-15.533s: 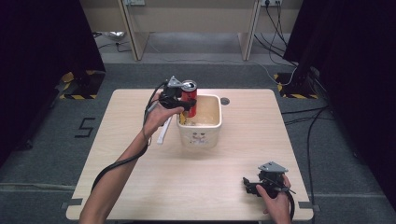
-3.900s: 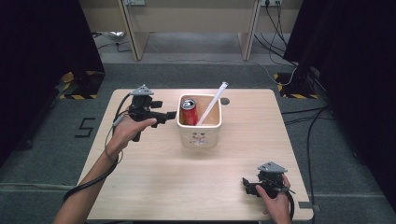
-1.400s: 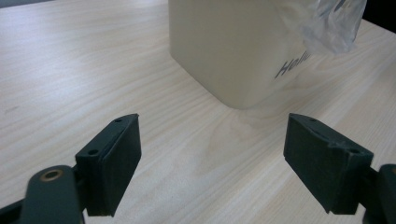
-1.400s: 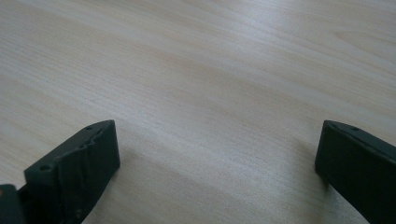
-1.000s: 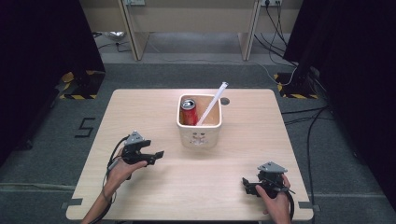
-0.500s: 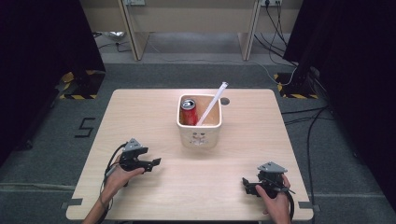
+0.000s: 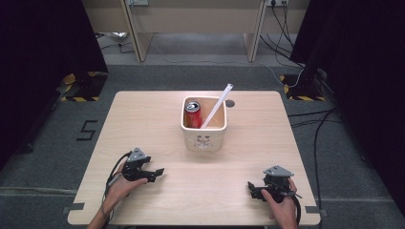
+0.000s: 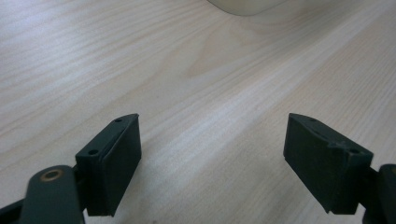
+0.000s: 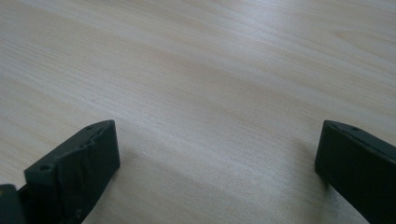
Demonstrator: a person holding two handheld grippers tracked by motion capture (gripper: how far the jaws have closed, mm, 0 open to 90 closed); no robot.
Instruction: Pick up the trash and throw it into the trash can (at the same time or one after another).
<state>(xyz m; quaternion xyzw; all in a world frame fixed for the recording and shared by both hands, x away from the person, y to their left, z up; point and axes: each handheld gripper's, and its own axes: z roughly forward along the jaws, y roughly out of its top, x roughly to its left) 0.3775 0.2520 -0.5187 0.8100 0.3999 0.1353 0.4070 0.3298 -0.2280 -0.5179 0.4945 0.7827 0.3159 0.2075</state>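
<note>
Even overhead light, dark surroundings; close-up jaws slightly blurred.

We see grey carpet floor around the light wooden table. Beyond it stands a beige desk, black curtains either side, cables trailing.

A white tub sits mid tabletop; a red can and a white stick stand inside it; the left hand-held gripper and right hand-held gripper rest near the front edge, well apart.
</note>
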